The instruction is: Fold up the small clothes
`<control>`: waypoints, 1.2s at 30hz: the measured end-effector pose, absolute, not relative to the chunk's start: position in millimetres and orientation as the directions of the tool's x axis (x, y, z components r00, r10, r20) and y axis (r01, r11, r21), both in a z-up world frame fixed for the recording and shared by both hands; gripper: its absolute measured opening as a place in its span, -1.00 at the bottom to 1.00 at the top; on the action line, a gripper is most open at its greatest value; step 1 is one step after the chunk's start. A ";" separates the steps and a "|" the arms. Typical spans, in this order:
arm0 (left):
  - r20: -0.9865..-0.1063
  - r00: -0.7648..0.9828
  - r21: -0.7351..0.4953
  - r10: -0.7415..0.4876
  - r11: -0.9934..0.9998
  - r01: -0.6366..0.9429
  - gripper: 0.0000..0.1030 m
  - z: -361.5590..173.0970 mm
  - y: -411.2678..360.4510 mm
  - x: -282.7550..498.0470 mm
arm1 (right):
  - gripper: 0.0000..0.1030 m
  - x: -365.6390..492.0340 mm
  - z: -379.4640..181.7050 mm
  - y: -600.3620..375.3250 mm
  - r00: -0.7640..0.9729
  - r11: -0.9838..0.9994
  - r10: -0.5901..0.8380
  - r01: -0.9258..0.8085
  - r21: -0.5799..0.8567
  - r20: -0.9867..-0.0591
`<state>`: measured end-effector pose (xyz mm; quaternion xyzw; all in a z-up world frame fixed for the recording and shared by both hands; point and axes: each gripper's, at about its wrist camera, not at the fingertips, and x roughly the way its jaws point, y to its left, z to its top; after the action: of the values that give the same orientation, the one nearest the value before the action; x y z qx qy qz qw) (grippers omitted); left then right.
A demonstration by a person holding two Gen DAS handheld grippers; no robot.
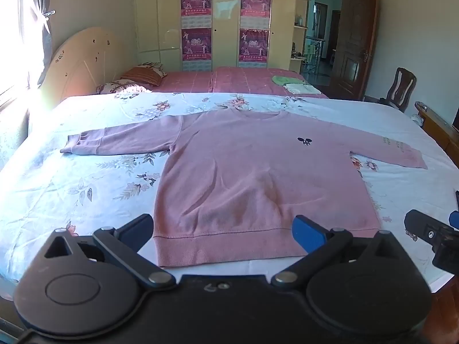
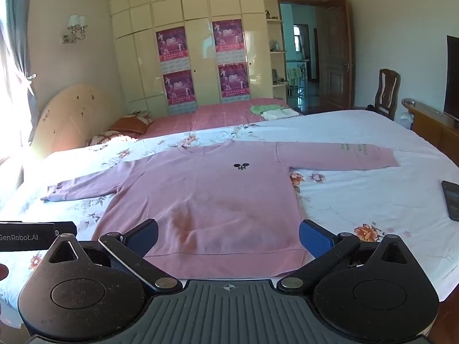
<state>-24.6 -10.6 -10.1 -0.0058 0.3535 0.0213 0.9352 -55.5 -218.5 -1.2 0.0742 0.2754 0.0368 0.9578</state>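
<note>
While both our grippers hang spread and empty just short of the hem [image 1: 229,246], the pink sweatshirt [image 1: 258,172] lies flat and face up on the floral bedsheet [image 1: 86,189], collar away from us, sleeves stretched out sideways. Our left gripper [image 1: 223,229] sits nearer the hem's left corner, our right gripper [image 2: 229,238] nearer its right. Open sheet flanks the sweatshirt on both sides; a phone [image 2: 451,200] lies well right of it, so we judge folds should stay inward

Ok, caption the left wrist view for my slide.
Open left claw poised at the hem of a pink sweater spread flat on a floral bedsheet.
</note>
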 end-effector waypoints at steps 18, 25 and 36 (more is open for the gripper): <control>-0.665 0.746 0.004 0.042 0.999 -0.053 1.00 -9.0 -6.1 -19.3 | 1.00 -50.7 0.6 -214.6 0.844 0.987 0.112 -0.034 0.157 -0.524; -0.667 0.744 0.001 0.044 0.998 -0.059 1.00 -10.6 -0.3 -11.3 | 1.00 -43.9 -0.5 -212.1 0.838 0.988 0.111 -0.034 0.152 -0.534; -0.664 0.746 0.006 0.050 0.998 -0.061 1.00 -15.4 4.2 -0.4 | 1.00 -40.0 -0.1 -217.9 0.861 0.985 0.098 -0.014 0.170 -0.499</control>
<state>-0.4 4.2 -15.4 -0.0081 0.3550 0.0297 0.9344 -40.0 -217.9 -0.1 0.0804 0.2619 0.0291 0.9613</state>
